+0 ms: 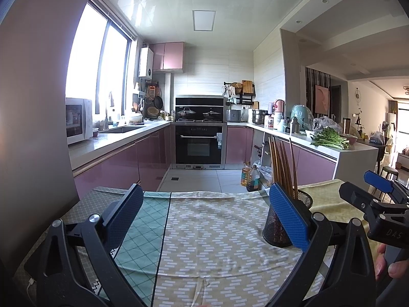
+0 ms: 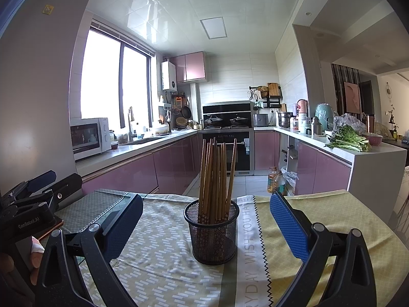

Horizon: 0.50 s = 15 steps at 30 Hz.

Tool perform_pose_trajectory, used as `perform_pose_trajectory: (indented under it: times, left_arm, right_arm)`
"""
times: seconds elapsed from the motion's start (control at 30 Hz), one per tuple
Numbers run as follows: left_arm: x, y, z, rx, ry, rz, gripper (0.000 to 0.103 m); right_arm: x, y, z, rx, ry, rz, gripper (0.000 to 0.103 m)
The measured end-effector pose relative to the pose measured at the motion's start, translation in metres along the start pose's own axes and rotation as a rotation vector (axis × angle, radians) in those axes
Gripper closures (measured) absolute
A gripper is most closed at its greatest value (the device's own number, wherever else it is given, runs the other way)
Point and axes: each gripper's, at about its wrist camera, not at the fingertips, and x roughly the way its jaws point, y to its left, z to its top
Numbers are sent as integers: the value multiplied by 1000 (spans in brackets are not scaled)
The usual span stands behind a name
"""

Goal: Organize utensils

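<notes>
A black mesh cup [image 2: 213,232] stands upright on the cloth-covered table [image 2: 158,268], holding several brown wooden chopsticks [image 2: 217,174] that lean slightly apart. My right gripper [image 2: 206,197] is open just in front of the cup, a finger on each side and neither touching it. In the left wrist view the cup [image 1: 273,230] sits at the right, half hidden behind my blue right finger pad [image 1: 288,217], with the chopsticks [image 1: 281,163] rising above it. My left gripper [image 1: 204,186] is open and empty over the beige patterned cloth, left of the cup. The right gripper [image 1: 363,186] shows at the far right.
Green checked [image 1: 133,230], beige patterned and yellow-green [image 2: 319,220] cloths cover the table. The left gripper [image 2: 61,179] hovers at the table's left edge. Beyond the far edge is the kitchen floor with oil bottles [image 1: 250,176] and pink cabinets. A person's hand [image 1: 388,263] is at the lower right.
</notes>
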Motion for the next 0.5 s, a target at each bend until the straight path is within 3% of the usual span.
perform_pose_trajectory:
  times: [0.23,0.37,0.5]
  left_arm:
    - [3,3,-1,-7,23,-3,6]
    - [19,10,-6,-31,101,-24,6]
    - [44,20,-17,-28,216,-5,6]
  right_arm:
    - [2,0,-2,1,9,-5,7]
    - [7,-8,-6,3,41,-22,7]
    - [28,-37,-16,-17,158,-114,7]
